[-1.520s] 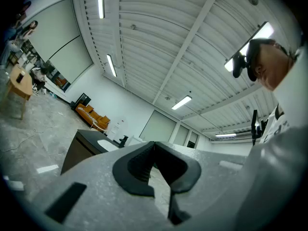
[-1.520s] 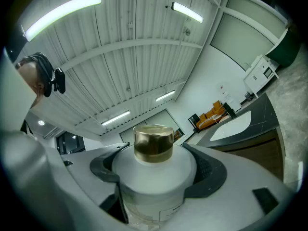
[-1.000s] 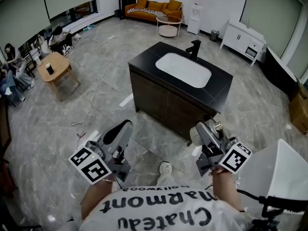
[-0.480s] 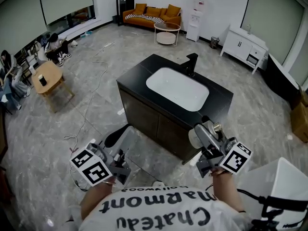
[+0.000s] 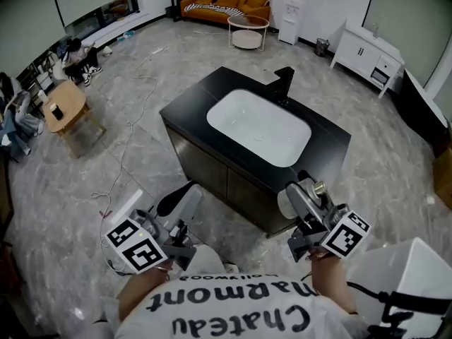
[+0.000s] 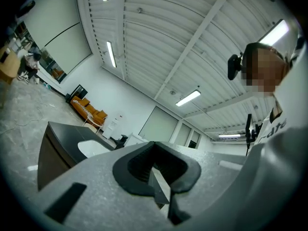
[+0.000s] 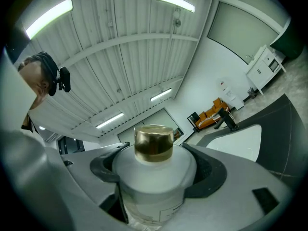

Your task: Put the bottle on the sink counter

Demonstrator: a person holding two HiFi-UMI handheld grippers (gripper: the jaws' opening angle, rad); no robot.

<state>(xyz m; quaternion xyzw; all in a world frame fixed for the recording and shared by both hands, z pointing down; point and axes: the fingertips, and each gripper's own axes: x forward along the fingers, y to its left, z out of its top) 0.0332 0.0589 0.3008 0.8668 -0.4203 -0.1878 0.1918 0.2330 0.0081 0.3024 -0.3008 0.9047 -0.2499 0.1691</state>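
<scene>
The bottle (image 7: 154, 177) is white with a gold cap (image 7: 153, 143). My right gripper (image 7: 156, 172) is shut on it, one jaw on each side of its body. In the head view the right gripper (image 5: 305, 198) holds the bottle (image 5: 285, 202) in the air just short of the near right corner of the black sink counter (image 5: 191, 104). That counter has a white basin (image 5: 258, 127) and a black faucet (image 5: 284, 83). My left gripper (image 5: 176, 202) hangs to the left, in front of the counter. In its own view the left gripper (image 6: 156, 174) has its jaws together with nothing between them.
An orange sofa (image 5: 226, 6) and a round table (image 5: 248, 30) stand far behind the counter. A white cabinet (image 5: 367, 55) is at the back right. A small wooden table (image 5: 65, 104) and seated people (image 5: 78, 51) are at the left. A cable (image 5: 127, 147) lies on the floor.
The person has walked closer to the sink counter, which now looks larger and nearer. Both grippers keep about the same pose, the right one still holding the bottle.
</scene>
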